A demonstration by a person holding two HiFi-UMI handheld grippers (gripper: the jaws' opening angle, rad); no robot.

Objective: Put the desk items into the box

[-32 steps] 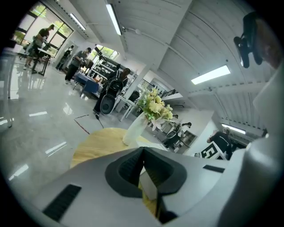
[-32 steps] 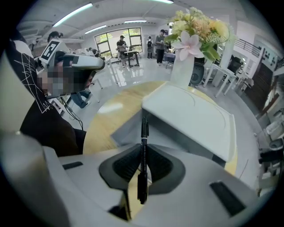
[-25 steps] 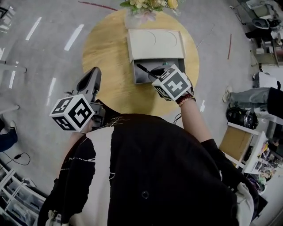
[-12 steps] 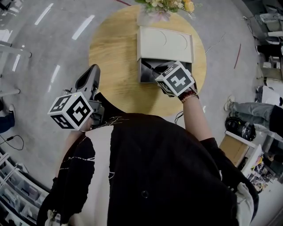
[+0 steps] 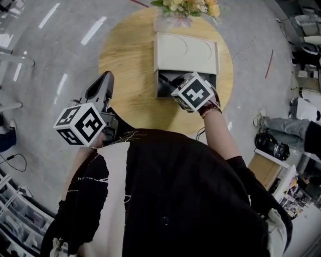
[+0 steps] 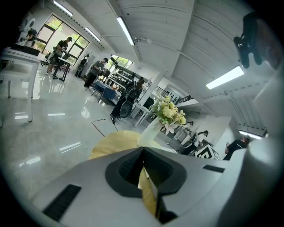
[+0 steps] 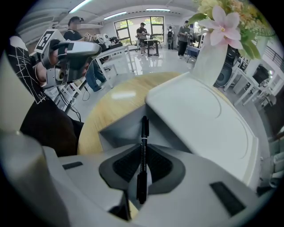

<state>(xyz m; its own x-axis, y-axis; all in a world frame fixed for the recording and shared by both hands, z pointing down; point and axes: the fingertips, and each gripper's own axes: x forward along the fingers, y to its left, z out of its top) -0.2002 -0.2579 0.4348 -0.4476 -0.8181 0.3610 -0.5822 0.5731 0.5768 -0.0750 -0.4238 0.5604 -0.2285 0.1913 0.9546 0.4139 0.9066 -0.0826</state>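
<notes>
A box (image 5: 163, 92) with a grey open compartment and a white lid (image 5: 185, 51) stands on the far half of the round wooden table (image 5: 125, 75). My right gripper (image 5: 178, 83) hangs over the open compartment, shut on a black pen (image 7: 143, 146). In the right gripper view the pen points forward and down into the compartment (image 7: 120, 128), beside the lid (image 7: 199, 119). My left gripper (image 5: 105, 78) hovers over the table's near left edge, away from the box, with jaws together and nothing between them (image 6: 143, 155).
A vase of flowers (image 5: 183, 7) stands at the table's far edge, just behind the box; it also shows in the right gripper view (image 7: 211, 53). Bare wood lies left of the box. Grey floor surrounds the table, with furniture and people farther off.
My right gripper with the pen has shifted slightly left over the box's open compartment. The left gripper has stayed where it was.
</notes>
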